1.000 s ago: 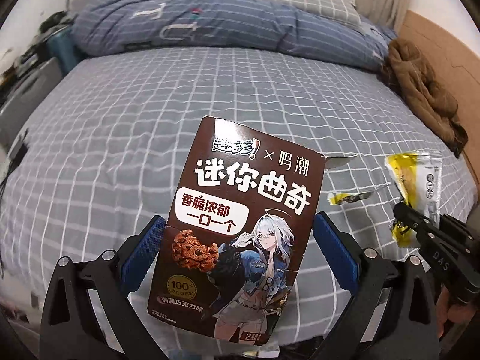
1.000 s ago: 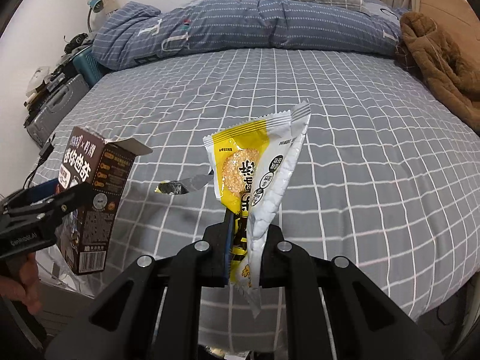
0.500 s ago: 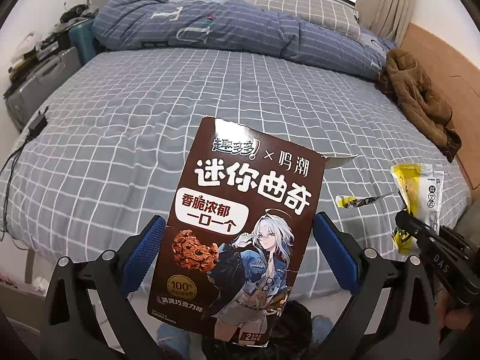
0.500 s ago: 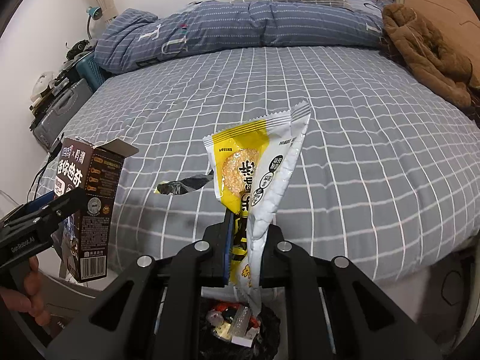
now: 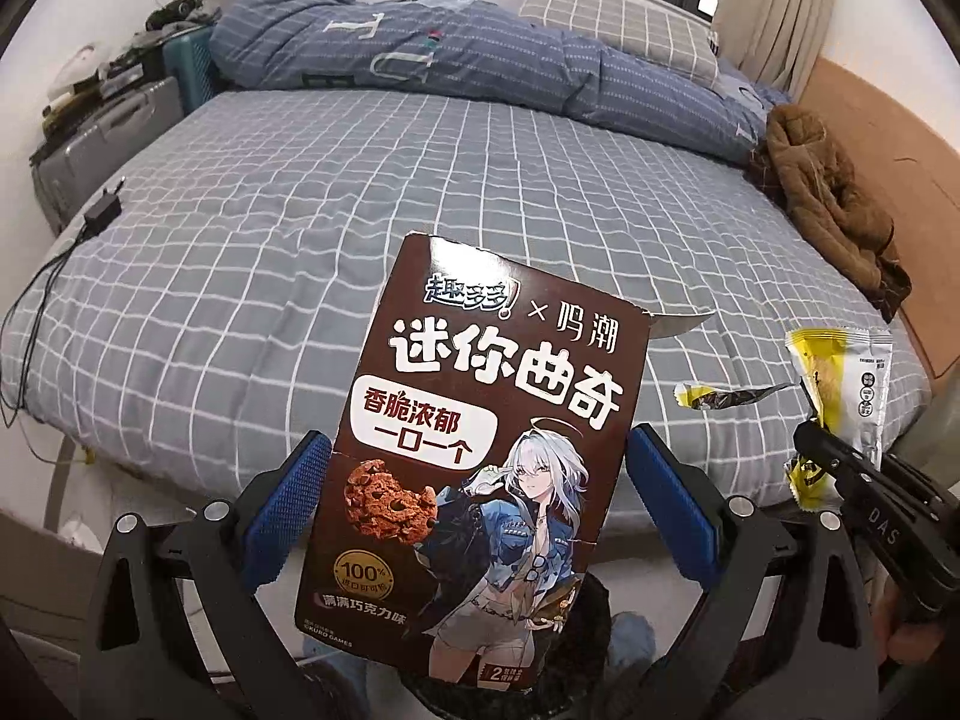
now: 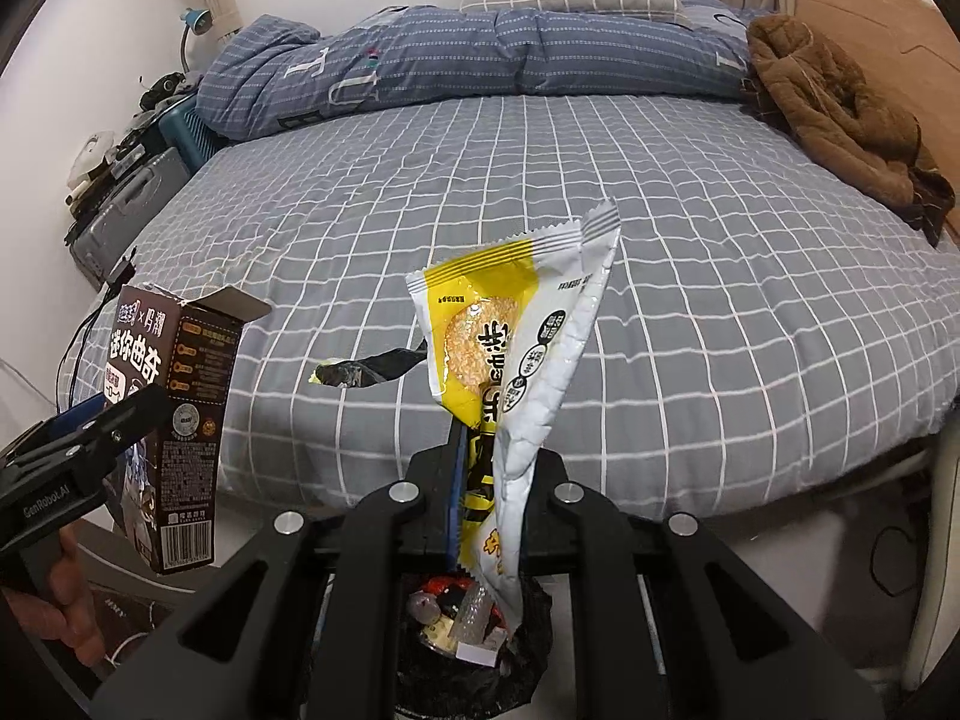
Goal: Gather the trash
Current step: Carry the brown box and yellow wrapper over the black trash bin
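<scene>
The right gripper point(image 6: 480, 480) is clamped on the lower part of the yellow snack wrapper point(image 6: 516, 354), directly above the black-lined trash bin point(image 6: 474, 648); the left gripper point(image 5: 474, 510) holds the brown cookie box point(image 5: 486, 468) upright between its blue pads point(image 5: 288, 504), just left of the bin. A second ago both hung over the grey checked bed point(image 6: 600, 228); now they have drawn back past its near edge, so the bin shows beneath, and dropping both pieces looks imminent; a small torn scrap point(image 6: 360, 369) juts left from the wrapper.
</scene>
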